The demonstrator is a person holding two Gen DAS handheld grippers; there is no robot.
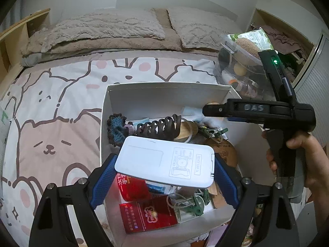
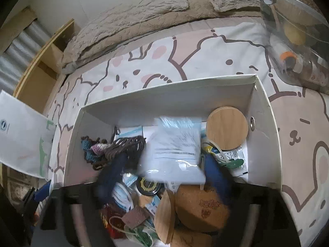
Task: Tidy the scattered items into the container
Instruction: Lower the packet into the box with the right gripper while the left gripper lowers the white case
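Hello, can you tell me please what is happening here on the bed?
A person holds a gripper in each hand and is tidying small items into a white box on the bed. The left gripper is shut on a flat white device above the box. The right gripper is open over the box, with a clear plastic packet blurred between its fingers. The box is already quite full.

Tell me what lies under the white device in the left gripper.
Under the white device, inside the white box: a red packet, a red carton and a clear case. Whatever sits directly beneath the device's middle is covered.
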